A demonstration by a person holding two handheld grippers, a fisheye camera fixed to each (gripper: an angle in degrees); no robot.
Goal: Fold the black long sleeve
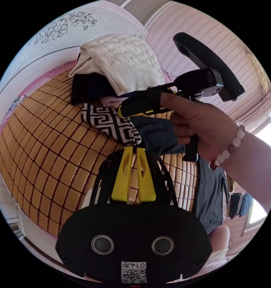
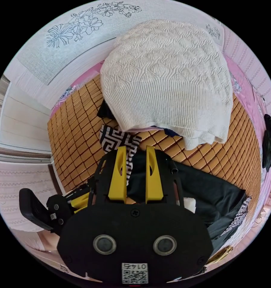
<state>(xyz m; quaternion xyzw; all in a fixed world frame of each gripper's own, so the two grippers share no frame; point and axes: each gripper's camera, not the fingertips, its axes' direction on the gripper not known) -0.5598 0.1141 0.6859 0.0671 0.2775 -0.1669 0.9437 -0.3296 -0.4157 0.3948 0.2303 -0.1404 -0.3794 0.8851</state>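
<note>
- The left gripper (image 1: 133, 149) has its yellow jaws nearly pressed together, and I cannot see any cloth between them; its tips stand just before the edge of a dark blue-grey garment (image 1: 155, 135).
- The right gripper (image 2: 135, 148) has its jaws apart, with nothing pinched, and under them lies the black long sleeve (image 2: 213, 192), spread flat on the woven mat (image 2: 75, 126) with white printing near one edge.
- In the left gripper view the right gripper comes in from the side, held by a hand (image 1: 201, 126) with a bead bracelet; whether that dark blue-grey garment is the same piece as the black one, I cannot tell.
- Risk, in my judgement: the pile is very near. The cream knit sweater (image 2: 168, 78) lies on top of other clothes, and the black-and-white patterned cloth (image 2: 117, 139) touches the black garment, so a careless pinch could catch two layers and pull the pile down.
- A second risk: the mat is made of small hard tiles with gaps (it looks like bamboo), and a jaw tip pushed low could catch in a gap instead of sliding under the fabric.
- Materials: the sweater is thick, with raised diamond cables and a ribbed hem; the black garment looks thin, smooth and limp; the patterned cloth has a sharp geometric key motif.
</note>
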